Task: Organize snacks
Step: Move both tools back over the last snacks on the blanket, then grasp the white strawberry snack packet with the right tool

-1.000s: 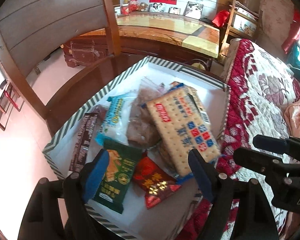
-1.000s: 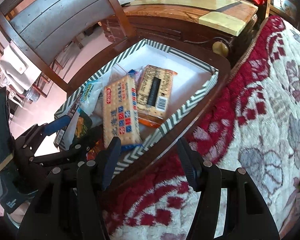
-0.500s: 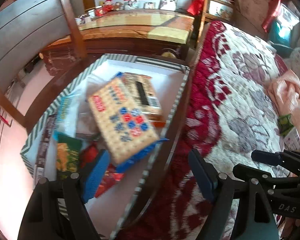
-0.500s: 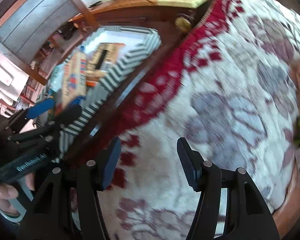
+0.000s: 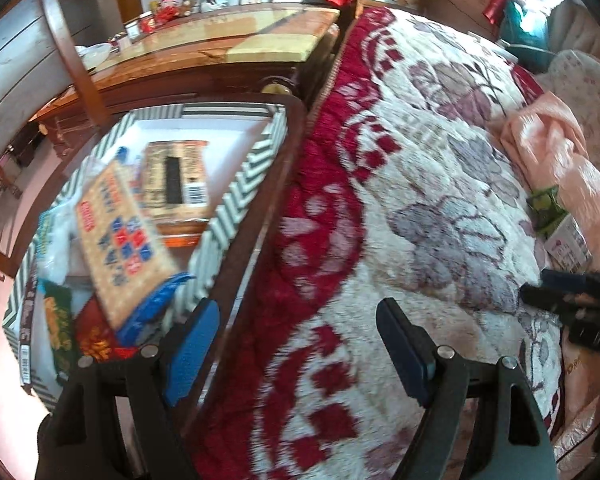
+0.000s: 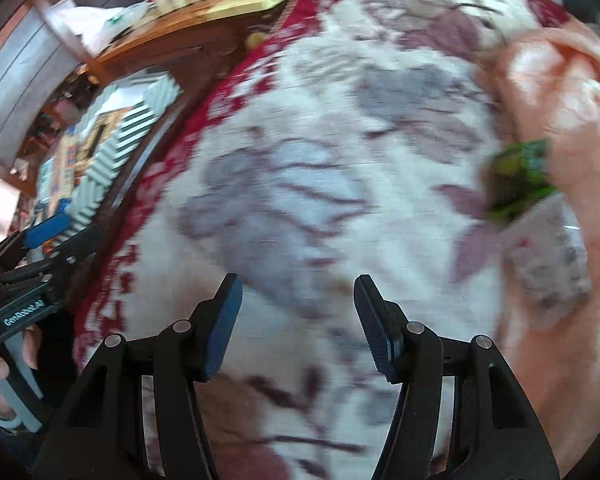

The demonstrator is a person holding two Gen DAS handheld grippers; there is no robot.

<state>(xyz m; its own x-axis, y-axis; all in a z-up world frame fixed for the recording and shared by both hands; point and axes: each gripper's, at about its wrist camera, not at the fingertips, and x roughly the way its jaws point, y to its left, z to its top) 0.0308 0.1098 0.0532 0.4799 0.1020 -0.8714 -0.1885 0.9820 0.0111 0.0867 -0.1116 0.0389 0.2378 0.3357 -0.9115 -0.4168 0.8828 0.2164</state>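
Our left gripper point(image 5: 298, 350) hangs over the blanket point(image 5: 432, 216) with its jaws wide apart and empty; our right gripper point(image 6: 298, 326) does the same, jaws parted on nothing. A green packet point(image 6: 518, 178), blurred and half under pink cloth point(image 6: 560, 92), lies on the blanket, far right of the jaws. The striped box point(image 5: 236, 200) of snacks sits left of the blanket, partly cut off.

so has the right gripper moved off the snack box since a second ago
Yes. The right gripper has swung right, away from the striped box, out over the floral blanket.
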